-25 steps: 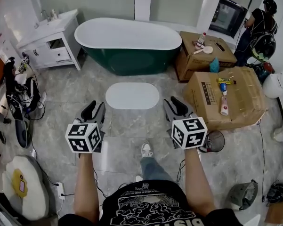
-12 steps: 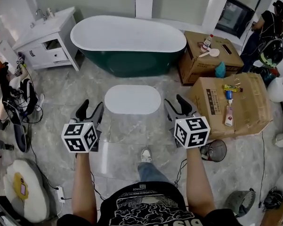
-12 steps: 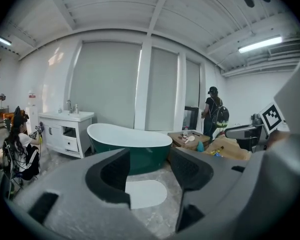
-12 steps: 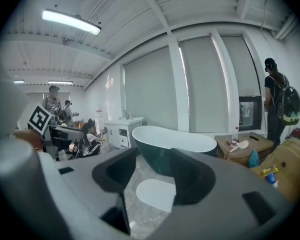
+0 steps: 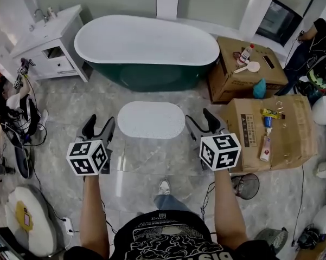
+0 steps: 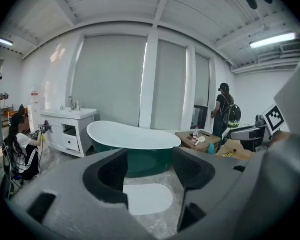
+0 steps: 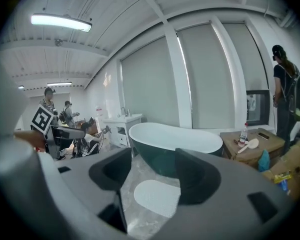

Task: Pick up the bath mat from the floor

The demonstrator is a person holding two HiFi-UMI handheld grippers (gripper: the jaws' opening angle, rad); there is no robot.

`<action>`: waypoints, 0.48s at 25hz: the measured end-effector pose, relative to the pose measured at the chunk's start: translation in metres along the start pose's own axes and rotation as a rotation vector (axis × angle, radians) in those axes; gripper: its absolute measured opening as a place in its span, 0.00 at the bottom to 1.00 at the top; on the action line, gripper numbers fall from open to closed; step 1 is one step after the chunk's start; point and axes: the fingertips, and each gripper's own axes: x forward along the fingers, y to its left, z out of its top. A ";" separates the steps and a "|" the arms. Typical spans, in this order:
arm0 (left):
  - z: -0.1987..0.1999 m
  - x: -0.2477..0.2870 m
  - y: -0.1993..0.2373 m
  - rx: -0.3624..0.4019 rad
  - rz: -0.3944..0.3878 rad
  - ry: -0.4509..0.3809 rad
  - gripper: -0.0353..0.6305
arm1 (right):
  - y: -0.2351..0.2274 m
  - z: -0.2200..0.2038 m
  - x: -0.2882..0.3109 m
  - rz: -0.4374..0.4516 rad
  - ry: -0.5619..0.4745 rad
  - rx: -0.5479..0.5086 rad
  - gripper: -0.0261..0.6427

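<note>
Both hands are out front in the head view, marker cubes showing low in the frame. The left tongs (image 5: 99, 124) sit left of centre and the right tongs (image 5: 199, 118) right of centre, both pointing up the frame. Each pair has just been opening. The jaws now stand moderately wide, with nothing between the pads on either side.

The bath mat (image 5: 151, 119) is a white oval lying flat on the grey marbled floor (image 5: 146, 161), right in the middle of the frame. It lies between the two tongs and neither touches it.

In the left gripper view the mat (image 6: 147, 198) shows low and central through the gap between the dark pads. In the right gripper view the mat (image 7: 157, 197) sits in the same spot, framed by that pair's open jaws.

Just above the mat in the head view stands the bathtub (image 5: 146, 42), white inside and dark green outside. A white vanity cabinet (image 5: 54, 45) fills the upper left. Two cardboard boxes (image 5: 285, 129) stand at the right, with bottles and a brush on top. A person sits on the floor at the left edge (image 5: 13, 99), and the wearer's shoe (image 5: 164, 187) shows bottom centre.
</note>
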 end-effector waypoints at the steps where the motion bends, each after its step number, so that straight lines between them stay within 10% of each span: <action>1: 0.003 0.005 0.001 0.002 0.007 0.002 0.49 | -0.004 0.001 0.006 0.005 0.004 0.004 0.45; 12: 0.027 0.037 0.023 0.005 0.060 -0.012 0.49 | -0.027 0.018 0.051 0.010 -0.008 0.036 0.47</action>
